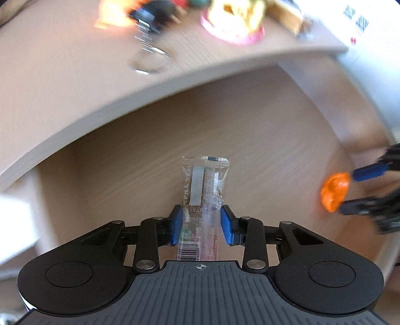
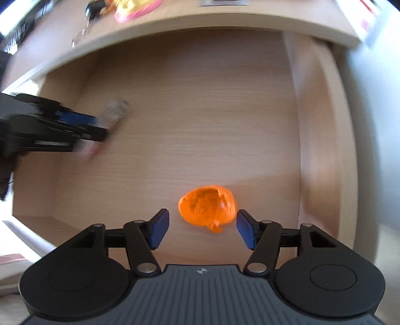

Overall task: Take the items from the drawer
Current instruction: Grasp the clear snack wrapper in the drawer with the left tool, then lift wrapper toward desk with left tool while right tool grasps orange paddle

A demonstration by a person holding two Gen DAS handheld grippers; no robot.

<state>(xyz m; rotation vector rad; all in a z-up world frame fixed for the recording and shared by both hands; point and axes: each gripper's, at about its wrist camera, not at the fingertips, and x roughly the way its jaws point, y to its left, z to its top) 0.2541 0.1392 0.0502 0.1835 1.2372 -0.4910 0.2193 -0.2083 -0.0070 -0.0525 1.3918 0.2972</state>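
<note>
- Left hand-held gripper (image 1: pixel 200 225): blue pads clamped on a slim clear snack packet (image 1: pixel 203 197), which stands lengthwise between them over the drawer (image 1: pixel 262 140) floor.
- Snack packet: transparent wrapper with crimped far end, a grey strip, a reddish printed panel and a barcode at the near end; small printed characters, too blurred to read.
- Right hand-held gripper (image 2: pixel 202 228): pads apart, one on each side of an orange wrapped sweet (image 2: pixel 207 210) on the drawer floor, not pressing it.
- Drawer: pale wood-grain floor, bare between the two items; side wall on the right, bench (image 1: pixel 75 82) edge overhanging the far side.
- Bench top, far: blurred pink-and-yellow toy (image 1: pixel 232 22), keyring (image 1: pixel 150 57).
</note>
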